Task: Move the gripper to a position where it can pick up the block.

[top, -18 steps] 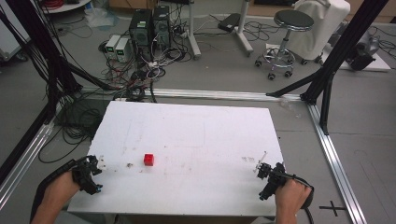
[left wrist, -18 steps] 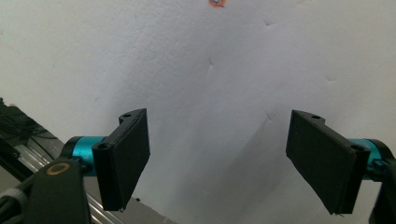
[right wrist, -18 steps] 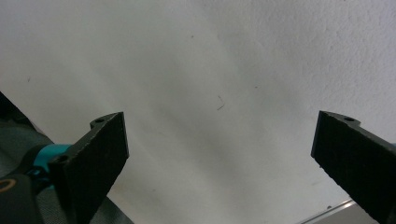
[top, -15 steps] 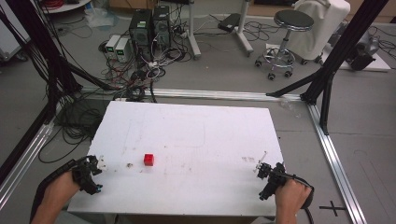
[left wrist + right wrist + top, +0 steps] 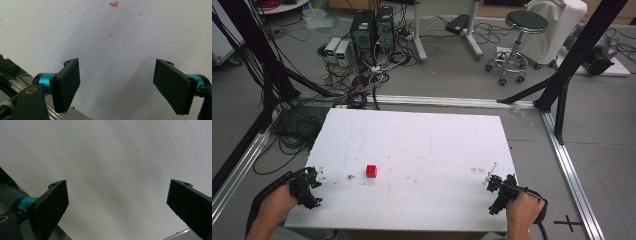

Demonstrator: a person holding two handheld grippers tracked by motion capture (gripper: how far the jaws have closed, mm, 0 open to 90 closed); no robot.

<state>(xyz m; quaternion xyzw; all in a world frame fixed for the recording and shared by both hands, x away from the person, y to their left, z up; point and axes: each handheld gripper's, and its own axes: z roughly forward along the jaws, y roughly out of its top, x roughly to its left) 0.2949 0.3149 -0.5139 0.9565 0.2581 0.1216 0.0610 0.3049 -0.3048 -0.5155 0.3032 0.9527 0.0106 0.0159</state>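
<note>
The red cube [image 5: 371, 171] sits alone on the white table [image 5: 422, 135], a little left of the middle and toward the person's side, and against the earlier high views it has not shifted at all. Nothing else has either: the left gripper [image 5: 312, 181] waits at the near left corner, well apart from the cube on its left, and the right gripper [image 5: 493, 186] waits far off to the cube's right, near the opposite near corner, both just where they were half a second ago. I take that to mean the work has not really begun; the cube is untouched and the first reach for it is yet to come, most likely from the left hand [image 5: 274, 207], which is the closer one. In the left gripper view the left gripper [image 5: 116, 82] has its two black jaws spread wide with only bare tabletop between them, and a small orange-red smear [image 5: 114, 4] lies farther out on the table. In the right gripper view the right gripper [image 5: 117, 202] is spread just as wide and holds nothing. By my count: one cube, one table, two grippers, two hands, the right hand [image 5: 524, 210] gripping its tool at the table's edge. Beyond the table from the cube I count one round stool [image 5: 526, 22] and two dark computer towers [image 5: 373, 25] on the floor among a tangle of cables [image 5: 362, 80].
</note>
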